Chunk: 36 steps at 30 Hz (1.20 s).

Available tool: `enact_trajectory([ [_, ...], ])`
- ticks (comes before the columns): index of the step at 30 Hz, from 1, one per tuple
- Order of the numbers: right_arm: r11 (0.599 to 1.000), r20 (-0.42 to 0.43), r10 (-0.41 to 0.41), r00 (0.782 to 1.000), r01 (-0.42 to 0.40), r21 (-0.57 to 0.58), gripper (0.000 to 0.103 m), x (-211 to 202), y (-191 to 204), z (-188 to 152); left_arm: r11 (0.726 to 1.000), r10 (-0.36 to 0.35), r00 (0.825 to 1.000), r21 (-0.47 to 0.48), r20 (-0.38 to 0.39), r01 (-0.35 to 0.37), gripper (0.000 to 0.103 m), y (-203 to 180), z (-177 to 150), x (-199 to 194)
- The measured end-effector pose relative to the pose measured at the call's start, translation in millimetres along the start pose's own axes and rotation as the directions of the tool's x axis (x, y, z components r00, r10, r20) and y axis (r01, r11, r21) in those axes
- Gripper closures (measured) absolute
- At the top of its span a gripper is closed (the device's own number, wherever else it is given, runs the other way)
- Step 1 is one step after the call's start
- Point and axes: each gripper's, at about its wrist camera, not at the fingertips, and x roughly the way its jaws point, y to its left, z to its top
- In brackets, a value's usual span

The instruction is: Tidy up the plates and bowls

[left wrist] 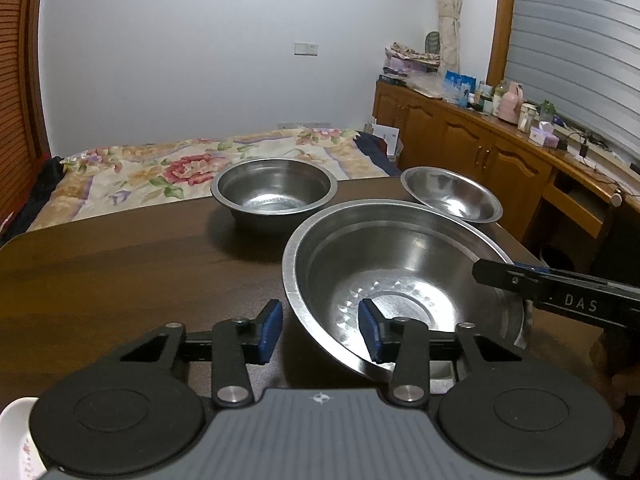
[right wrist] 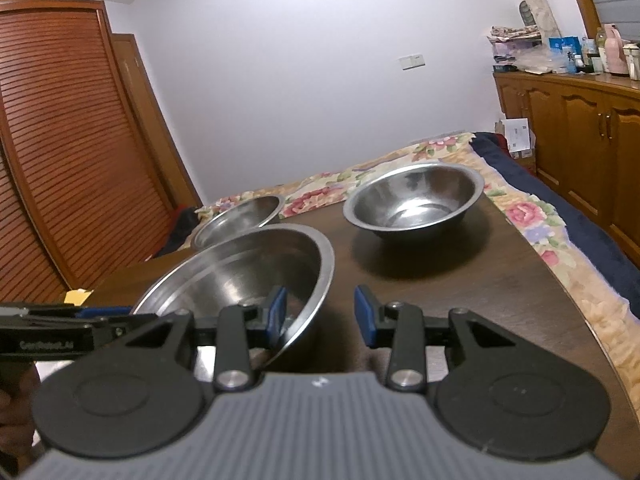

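Item one, large steel bowl: sits on the tabletop toward its near edge, between my two tools, and looks tipped, though I cannot tell whether it is off the wood. Item two, left gripper: its jaws straddle the bowl's near-left rim, one blue pad outside the wall and the other down inside the basin, with a strip of table showing between the outer pad and the metal, so I read it as unclenched and grasping nothing. Item three, right gripper: mirrors this on the opposite rim, its left pad inside the bowl, its right pad clear of the outer wall over bare wood, likewise not gripping. Governing relation: the rim runs crosswise between each pair of pads, and the two tools face each other across the bowl's width, neither clearly nearer, so I judge a two-handed pinch and lift is what the next move needs, with both sides closing evenly. Item four, deep steel bowl: upright near the table's far edge by the bed, apart from the large bowl. Item five, shallow steel bowl: at the far right corner in the left view, just behind the large bowl's rim. Item six, white patterned dish: only a sliver shows at the near left
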Motion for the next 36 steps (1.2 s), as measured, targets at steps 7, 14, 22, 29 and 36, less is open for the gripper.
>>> enact_trajectory([
  [7,1.0,-0.002,0.015,1.0,-0.015,-0.003,0.072,3,4,0,1.0,0.004,1.0,-0.003,0.003,-0.004,0.066,0,0,1],
  [14,1.0,-0.007,0.014,1.0,-0.014,-0.011,0.076,6,7,-1,1.0,0.009,1.0,-0.001,0.001,-0.009,0.071,0,-1,3],
  [22,1.0,-0.003,0.015,1.0,-0.015,-0.009,0.078,2,7,-2,1.0,0.006,1.0,-0.009,0.0,-0.006,0.077,-1,-3,-1],
  [29,0.998,0.026,0.01,1.0,-0.008,-0.06,0.078,-11,15,-3,1.0,-0.01,1.0,0.018,0.018,0.01,0.077,-7,-5,-21],
  [36,0.997,0.044,0.033,0.999,-0.03,-0.069,0.078,-36,18,-2,0.999,-0.036,0.999,0.017,0.022,0.036,0.077,-8,-12,-41],
])
